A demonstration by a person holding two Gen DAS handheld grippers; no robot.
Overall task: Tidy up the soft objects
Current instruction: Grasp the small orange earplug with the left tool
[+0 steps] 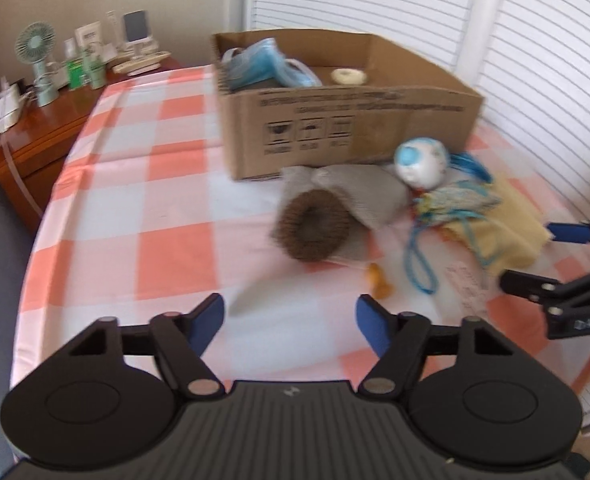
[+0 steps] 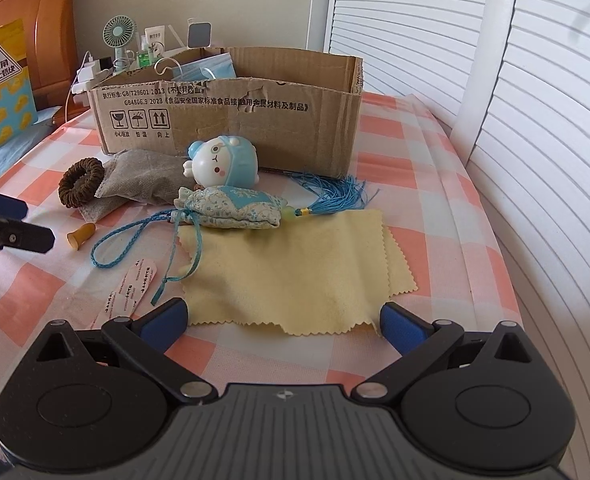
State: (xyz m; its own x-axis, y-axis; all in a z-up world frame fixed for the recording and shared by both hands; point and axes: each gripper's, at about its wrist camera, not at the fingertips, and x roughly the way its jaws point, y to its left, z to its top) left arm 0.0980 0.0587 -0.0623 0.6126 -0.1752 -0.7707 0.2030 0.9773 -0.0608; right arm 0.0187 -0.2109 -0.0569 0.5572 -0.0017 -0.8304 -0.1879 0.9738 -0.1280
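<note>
A cardboard box (image 2: 231, 120) stands on the checked cloth and holds blue face masks (image 1: 267, 64) and a pale ring (image 1: 349, 76). In front of it lie a brown hair scrunchie (image 1: 313, 228), a grey pouch (image 2: 143, 176), a blue-and-white toy figure (image 2: 227, 162), a blue patterned sachet (image 2: 235, 206) with cord and tassel, and a yellow cloth (image 2: 295, 268). My left gripper (image 1: 291, 320) hovers open, short of the scrunchie, with nothing between its fingers. The right gripper (image 2: 283, 316) is open, its fingers either side of the yellow cloth's near edge.
A small orange rubber tip (image 2: 81, 236) and some plasters (image 2: 135, 284) lie left of the yellow cloth. A wooden bedside table (image 1: 43, 132) with a fan and bottles stands at the back left. White slatted shutters (image 2: 535, 120) run along the right.
</note>
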